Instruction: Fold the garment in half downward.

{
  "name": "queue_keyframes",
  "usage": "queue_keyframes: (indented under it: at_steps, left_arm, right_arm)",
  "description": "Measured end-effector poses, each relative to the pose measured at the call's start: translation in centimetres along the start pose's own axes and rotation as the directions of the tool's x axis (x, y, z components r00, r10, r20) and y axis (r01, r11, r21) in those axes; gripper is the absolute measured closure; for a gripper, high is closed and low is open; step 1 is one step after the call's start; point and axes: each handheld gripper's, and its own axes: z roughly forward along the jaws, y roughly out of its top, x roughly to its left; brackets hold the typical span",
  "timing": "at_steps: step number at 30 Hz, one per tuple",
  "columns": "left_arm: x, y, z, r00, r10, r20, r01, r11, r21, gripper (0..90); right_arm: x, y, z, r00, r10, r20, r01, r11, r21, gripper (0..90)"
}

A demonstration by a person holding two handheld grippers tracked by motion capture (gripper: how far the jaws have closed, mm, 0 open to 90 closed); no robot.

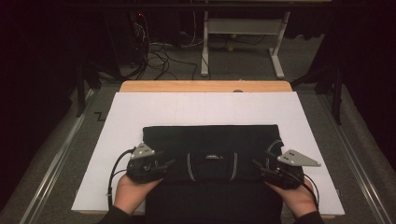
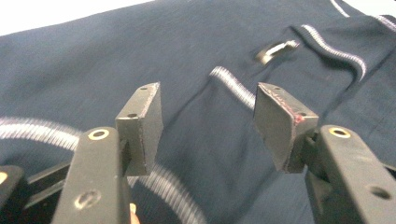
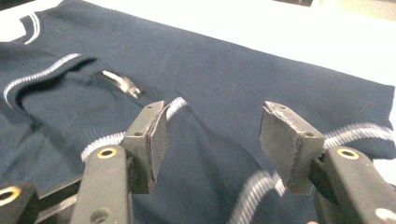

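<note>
Garment (image 1: 210, 140): dark, matt knitted cloth with pale ribbed stripes (image 2: 233, 86) and a small glossy label (image 2: 275, 49). Beneath the garment, a smooth, matt white sheet (image 1: 140, 112) like paper; behind the sheet, a bare wooden tabletop (image 1: 205, 86). Left claw (image 2: 208, 123) and right claw (image 3: 212, 140): matt black arms, scuffed dull grey pads.

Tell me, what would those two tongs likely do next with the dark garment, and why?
Probably lift clear and regrip for another fold. The left tongs and right tongs both stand open with nothing between their jaws, just above the dark garment, which lies folded flat on the white board.
</note>
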Motion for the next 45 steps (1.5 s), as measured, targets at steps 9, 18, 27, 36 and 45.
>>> queue_keyframes:
  at_steps: [9,18,27,36,45]
  left_arm:
    - [-0.3,3.6,5.5,0.9994,-0.025,-0.023,0.027,0.9953,0.093,39.8]
    - [-0.7,3.3,8.4,0.9984,-0.055,-0.013,0.056,0.9850,0.163,44.6]
    - [-1.2,2.6,9.3,0.9994,-0.034,0.006,0.032,0.9797,0.198,59.6]
    - [-1.4,2.2,7.2,0.9995,-0.021,-0.022,0.023,0.9966,0.080,75.9]
    - [-2.3,0.5,3.6,0.9992,0.013,0.038,-0.013,0.9997,-0.021,75.7]
  right_arm:
    - [1.5,2.5,5.7,0.9998,-0.002,-0.021,0.004,0.992,0.123,52.9]
    - [2.1,2.3,9.0,0.9998,0.021,-0.006,-0.020,0.976,0.216,61.9]
    - [2.5,2.0,9.8,0.9992,0.030,-0.025,-0.023,0.967,0.252,70.6]
    - [2.6,1.7,8.1,0.9993,0.016,-0.034,-0.011,0.988,0.151,83.4]
    - [3.6,0.6,4.7,0.9956,-0.025,-0.091,0.027,0.999,0.019,83.5]
